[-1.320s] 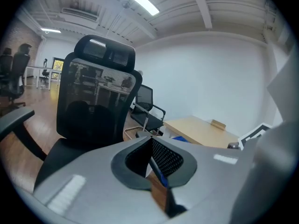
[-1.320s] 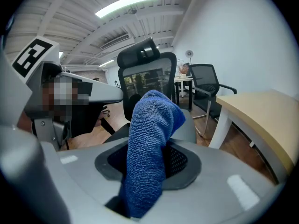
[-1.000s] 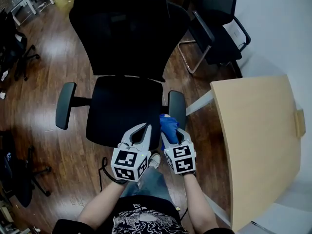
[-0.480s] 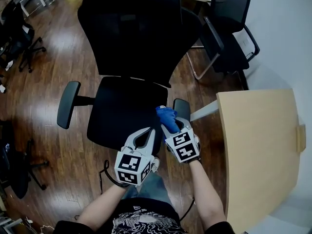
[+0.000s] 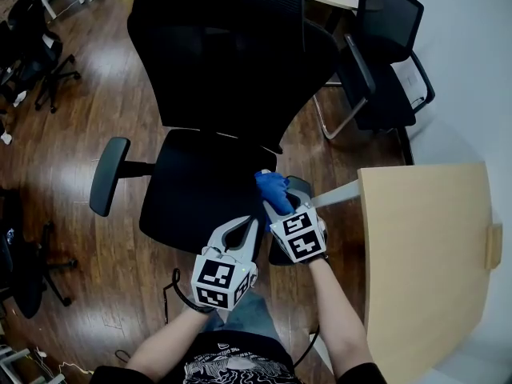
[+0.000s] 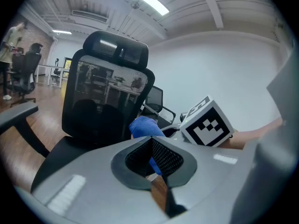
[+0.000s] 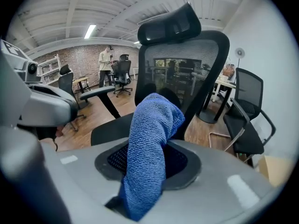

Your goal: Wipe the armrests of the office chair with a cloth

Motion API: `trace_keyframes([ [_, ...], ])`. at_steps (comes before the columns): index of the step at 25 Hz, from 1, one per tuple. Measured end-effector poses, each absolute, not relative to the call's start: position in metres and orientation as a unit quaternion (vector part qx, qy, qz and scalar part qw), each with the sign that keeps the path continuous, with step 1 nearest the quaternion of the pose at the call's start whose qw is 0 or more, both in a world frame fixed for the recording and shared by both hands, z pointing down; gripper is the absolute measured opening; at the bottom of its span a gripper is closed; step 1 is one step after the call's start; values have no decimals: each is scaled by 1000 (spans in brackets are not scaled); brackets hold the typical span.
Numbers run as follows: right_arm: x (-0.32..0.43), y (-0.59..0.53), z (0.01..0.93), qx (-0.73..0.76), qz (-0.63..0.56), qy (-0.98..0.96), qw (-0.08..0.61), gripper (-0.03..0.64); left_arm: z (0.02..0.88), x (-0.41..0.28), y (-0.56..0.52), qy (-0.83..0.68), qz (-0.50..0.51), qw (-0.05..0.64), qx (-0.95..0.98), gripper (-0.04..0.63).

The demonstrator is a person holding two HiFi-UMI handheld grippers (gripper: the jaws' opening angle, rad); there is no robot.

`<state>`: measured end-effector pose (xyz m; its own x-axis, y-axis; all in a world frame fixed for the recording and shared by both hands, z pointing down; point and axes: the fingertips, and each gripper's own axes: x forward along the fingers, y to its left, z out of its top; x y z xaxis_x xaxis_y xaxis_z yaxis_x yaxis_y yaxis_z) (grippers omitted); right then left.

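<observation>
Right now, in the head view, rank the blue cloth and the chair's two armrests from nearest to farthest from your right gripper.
1. The blue cloth, clamped in the right gripper itself.
2. The right-hand armrest, directly beside the gripper, on the table side.
3. The left-hand armrest, across the seat, far to the left.

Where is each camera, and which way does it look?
Head view: on the person's head, looking steeply down at the office chair; forearms, left gripper and right gripper show.
Left gripper view: on the left gripper, looking along its shut jaws toward the backrest; the right gripper's cube shows.
Right gripper view: on the right gripper, looking past its blue cloth at the backrest; left gripper at left.
Shared: both gripper views show blue cloth and backrest.
</observation>
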<state>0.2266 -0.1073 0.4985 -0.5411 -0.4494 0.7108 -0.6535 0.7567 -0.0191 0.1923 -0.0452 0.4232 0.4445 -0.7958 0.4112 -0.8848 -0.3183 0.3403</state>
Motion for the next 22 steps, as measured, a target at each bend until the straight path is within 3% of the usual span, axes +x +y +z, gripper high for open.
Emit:
trace_keyframes([
  [22, 281, -221, 495, 388, 175, -858, 288, 147, 438, 210, -75, -537, 105, 268, 793, 5],
])
